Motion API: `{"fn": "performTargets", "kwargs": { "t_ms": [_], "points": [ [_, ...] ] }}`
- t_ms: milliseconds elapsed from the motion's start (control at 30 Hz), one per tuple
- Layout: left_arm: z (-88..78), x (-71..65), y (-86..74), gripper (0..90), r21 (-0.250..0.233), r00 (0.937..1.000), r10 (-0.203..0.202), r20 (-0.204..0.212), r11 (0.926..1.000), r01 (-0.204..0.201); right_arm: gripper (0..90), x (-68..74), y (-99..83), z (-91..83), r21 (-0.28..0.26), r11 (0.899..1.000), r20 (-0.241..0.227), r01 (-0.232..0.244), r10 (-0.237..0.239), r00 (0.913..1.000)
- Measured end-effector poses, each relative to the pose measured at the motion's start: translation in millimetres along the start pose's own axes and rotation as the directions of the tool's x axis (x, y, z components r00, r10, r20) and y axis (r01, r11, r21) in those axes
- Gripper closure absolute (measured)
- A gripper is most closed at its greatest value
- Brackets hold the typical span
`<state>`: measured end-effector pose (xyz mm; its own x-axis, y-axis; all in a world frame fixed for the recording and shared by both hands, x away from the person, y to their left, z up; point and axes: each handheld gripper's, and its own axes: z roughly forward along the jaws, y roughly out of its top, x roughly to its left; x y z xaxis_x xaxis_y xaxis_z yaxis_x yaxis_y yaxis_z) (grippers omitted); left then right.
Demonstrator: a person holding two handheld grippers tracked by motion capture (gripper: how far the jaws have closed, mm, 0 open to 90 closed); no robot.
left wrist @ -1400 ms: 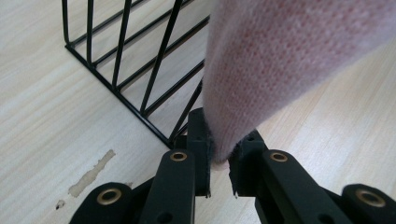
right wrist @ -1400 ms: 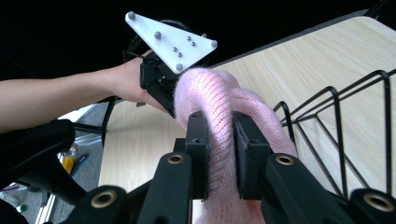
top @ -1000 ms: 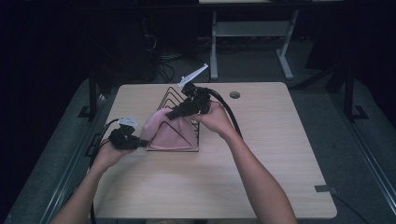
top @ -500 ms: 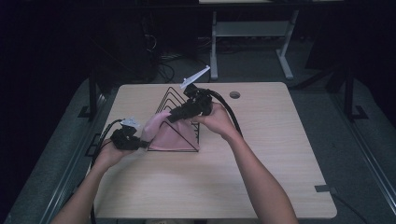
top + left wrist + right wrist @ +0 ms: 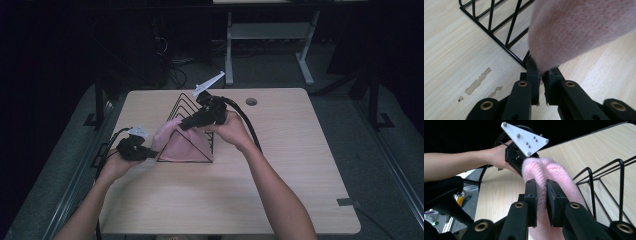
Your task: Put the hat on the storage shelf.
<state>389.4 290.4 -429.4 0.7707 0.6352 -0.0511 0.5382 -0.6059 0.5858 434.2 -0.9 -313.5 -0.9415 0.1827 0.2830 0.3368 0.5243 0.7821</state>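
A pink knitted cloth (image 5: 182, 142) is draped over the near end of a black wire rack (image 5: 187, 107) on the wooden table (image 5: 280, 165). At the cloth's left edge, low by the table, my left gripper (image 5: 149, 152) is shut on it; the left gripper view has the pink knit (image 5: 579, 30) pinched between the two jaws, beside the rack's corner (image 5: 499, 37). My right gripper (image 5: 184, 125) is shut on a fold at the cloth's top. In the right gripper view the cloth (image 5: 549, 173) bulges around the jaws, with the left gripper (image 5: 520, 170) gripping its far end.
The rack's wire loops (image 5: 604, 187) rise just right of the right gripper. A round cable hole (image 5: 251, 101) sits in the table near its far edge. A white desk frame (image 5: 265, 35) stands on the floor beyond. Bare wood lies to the right and front.
The left gripper has drawn its edge of the cloth slightly left and down. The right gripper holds almost the same spot above the rack.
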Motion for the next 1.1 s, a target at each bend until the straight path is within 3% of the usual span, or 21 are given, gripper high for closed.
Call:
{"fn": "performTargets", "kwargs": {
  "t_ms": [367,567,800,1100],
  "points": [
    [0.6,-0.8,-1.0,85.6,0.015,1.0000,0.001,-0.005,0.9999,-0.001,79.3,-3.2,-4.4,-1.9,-0.021,1.000,0.020,-0.019,0.019,0.9996],
    [-2.6,-1.5,-1.1,79.0,-0.003,0.9997,-0.023,0.012,0.9997,0.023,63.5,0.7,-8.0,-10.0,-0.062,0.998,0.024,-0.035,0.036,0.9991],
    [-8.4,-1.5,-2.5,70.7,-0.002,0.9995,-0.030,0.004,0.9995,0.030,51.6,-0.1,-20.0,-36.1,-0.096,0.995,0.099,-0.041,0.051,0.9938],
    [-16.8,-0.9,-5.1,59.4,-0.023,0.9971,-0.075,0.006,0.9969,0.075,41.6,-4.7,-40.0,-66.2,-0.121,0.990,0.187,-0.071,0.093,0.9778]
  ]
}}
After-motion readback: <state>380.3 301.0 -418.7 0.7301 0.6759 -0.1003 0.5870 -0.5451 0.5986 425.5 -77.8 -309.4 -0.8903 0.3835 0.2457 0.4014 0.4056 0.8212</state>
